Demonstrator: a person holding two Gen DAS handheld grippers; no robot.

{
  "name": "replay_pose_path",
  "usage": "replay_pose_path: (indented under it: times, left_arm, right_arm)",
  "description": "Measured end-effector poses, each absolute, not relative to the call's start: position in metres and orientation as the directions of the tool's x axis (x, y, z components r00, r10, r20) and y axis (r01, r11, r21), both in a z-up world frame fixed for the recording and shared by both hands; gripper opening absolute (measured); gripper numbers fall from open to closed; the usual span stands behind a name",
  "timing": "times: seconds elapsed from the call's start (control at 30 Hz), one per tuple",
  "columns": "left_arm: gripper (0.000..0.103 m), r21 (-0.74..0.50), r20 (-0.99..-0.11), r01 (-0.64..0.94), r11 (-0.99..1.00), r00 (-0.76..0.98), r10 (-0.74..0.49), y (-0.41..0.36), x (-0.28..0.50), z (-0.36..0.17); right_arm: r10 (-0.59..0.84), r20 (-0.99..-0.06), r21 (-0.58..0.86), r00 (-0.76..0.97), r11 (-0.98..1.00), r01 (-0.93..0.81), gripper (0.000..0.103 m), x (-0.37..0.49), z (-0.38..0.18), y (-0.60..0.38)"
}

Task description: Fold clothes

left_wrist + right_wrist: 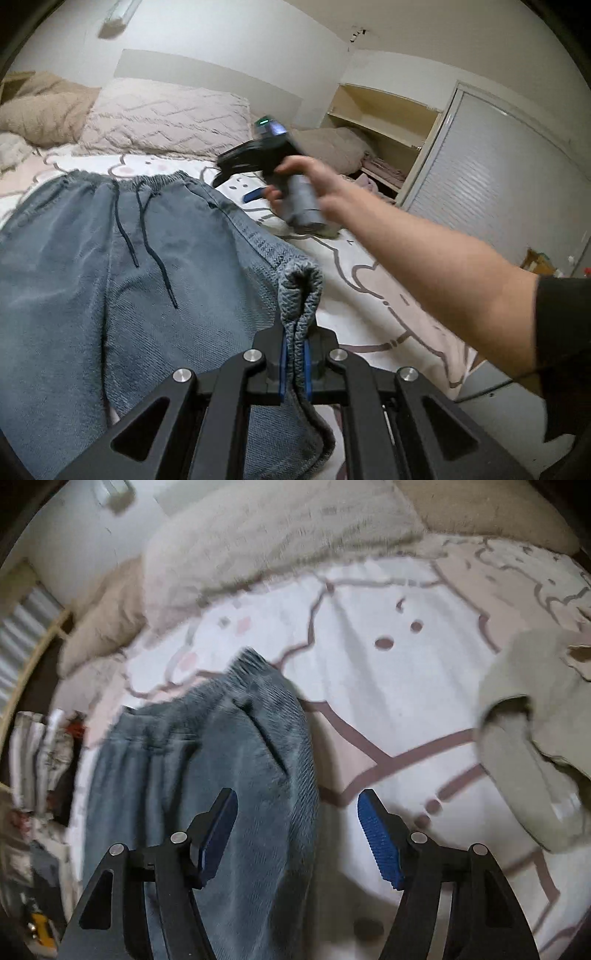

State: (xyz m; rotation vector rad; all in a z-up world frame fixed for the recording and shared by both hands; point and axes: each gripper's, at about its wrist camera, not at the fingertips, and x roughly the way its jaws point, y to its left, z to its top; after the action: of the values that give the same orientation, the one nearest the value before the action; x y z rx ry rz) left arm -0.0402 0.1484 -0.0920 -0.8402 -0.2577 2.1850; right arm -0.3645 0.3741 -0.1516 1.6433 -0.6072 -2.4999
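Note:
Grey-blue drawstring sweatpants [122,258] lie spread on the bed, waistband at the far end. My left gripper [295,354] is shut on a bunched edge of the sweatpants and holds it lifted. My right gripper [297,834] is open and empty, hovering above the sweatpants [221,768] near the waistband side. In the left wrist view the right gripper [236,181] shows blurred in a hand over the bed beyond the pants.
The bed has a white and pink cartoon sheet [369,709]. Pillows [166,118] lie at the head. A beige garment [535,738] lies at the right. An open shelf [388,125] and a shuttered closet door [498,184] stand beside the bed.

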Motion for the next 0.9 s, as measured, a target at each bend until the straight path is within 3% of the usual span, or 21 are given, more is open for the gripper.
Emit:
replay_pose_path:
  times: [0.03,0.17,0.33,0.53,0.7,0.9]
  left_arm:
    - [0.007,-0.439,-0.483,-0.588,-0.679,-0.483,0.73,0.147,-0.041,-0.093]
    - [0.007,-0.468,-0.47,-0.587,-0.661,-0.467,0.749,0.145,-0.043,-0.093]
    - [0.007,-0.595,-0.378,-0.587,-0.549,-0.398,0.836,0.14,-0.045,-0.072]
    - [0.007,-0.594,-0.236,-0.635,-0.493,-0.449,0.862,0.101,-0.025,-0.008]
    - [0.007,-0.629,-0.253,-0.532,-0.567,-0.55,0.796,0.006,-0.008,0.007]
    - [0.007,-0.693,-0.365,-0.276,-0.666,-0.662,0.655,-0.111,-0.01,-0.013]
  right_arm:
    - [-0.293,-0.874,0.377,-0.388,-0.912,-0.159,0.033,-0.371,-0.162,0.373]
    - [-0.324,-0.895,0.398,-0.308,-0.891,-0.217,0.012,-0.385,-0.193,0.367]
    - [-0.307,-0.857,0.441,-0.414,-0.853,-0.28,0.01,-0.366,-0.153,0.383]
    - [-0.257,-0.819,0.403,-0.513,-0.894,-0.196,0.01,-0.351,-0.045,0.353]
    - [-0.213,-0.821,0.291,-0.529,-0.954,-0.068,0.01,-0.358,0.021,0.255]
    - [-0.184,-0.852,0.198,-0.49,-0.98,0.025,0.01,-0.378,0.02,0.124]
